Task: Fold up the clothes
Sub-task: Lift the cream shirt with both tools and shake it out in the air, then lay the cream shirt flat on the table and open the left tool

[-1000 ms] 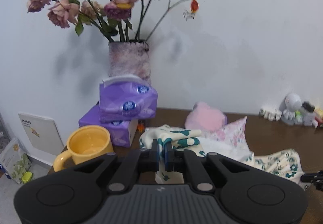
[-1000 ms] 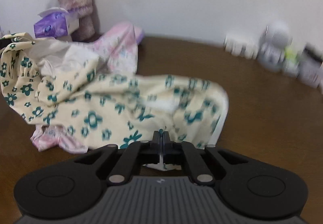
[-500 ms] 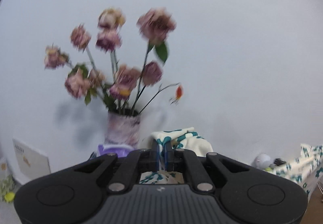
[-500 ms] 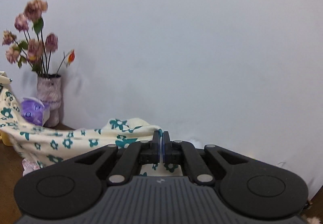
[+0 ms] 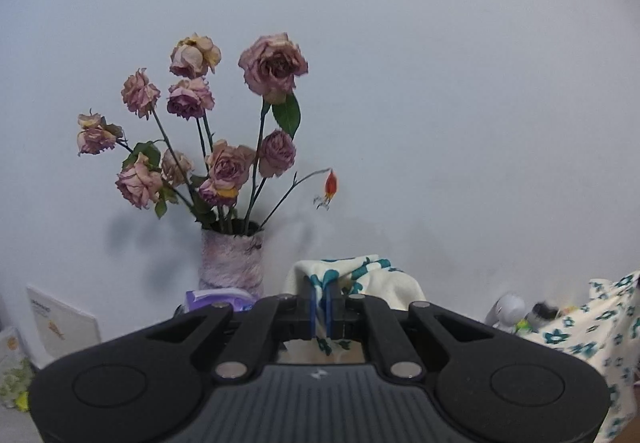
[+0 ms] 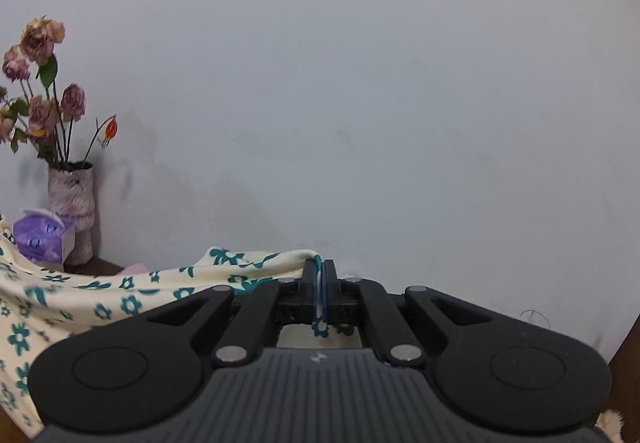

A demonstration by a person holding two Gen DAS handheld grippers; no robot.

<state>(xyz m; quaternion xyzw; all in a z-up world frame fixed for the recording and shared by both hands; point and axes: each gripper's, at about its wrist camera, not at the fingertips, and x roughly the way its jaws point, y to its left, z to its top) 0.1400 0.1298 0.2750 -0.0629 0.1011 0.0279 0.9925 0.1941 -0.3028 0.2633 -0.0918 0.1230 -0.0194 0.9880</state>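
Observation:
A cream garment with teal flowers (image 6: 120,295) hangs in the air, stretched between both grippers. My left gripper (image 5: 320,303) is shut on one bunched corner of it (image 5: 360,275), which folds over the fingertips. My right gripper (image 6: 319,287) is shut on another edge; the cloth sags away to the left from it. The far end of the garment (image 5: 592,327) shows at the right edge of the left wrist view. Both cameras face the white wall, and the table is mostly hidden.
A vase of dried roses (image 5: 232,259) stands against the wall with purple tissue packs (image 6: 44,239) beside it. Small white figurines (image 5: 508,311) sit at the back right. A pink cloth (image 6: 134,269) peeks from under the garment. A white card (image 5: 60,319) leans at the far left.
Both grippers have risen from table height, lifting the flowered garment off the table. The views now tilt up at the wall, and the cloth hangs spread between them.

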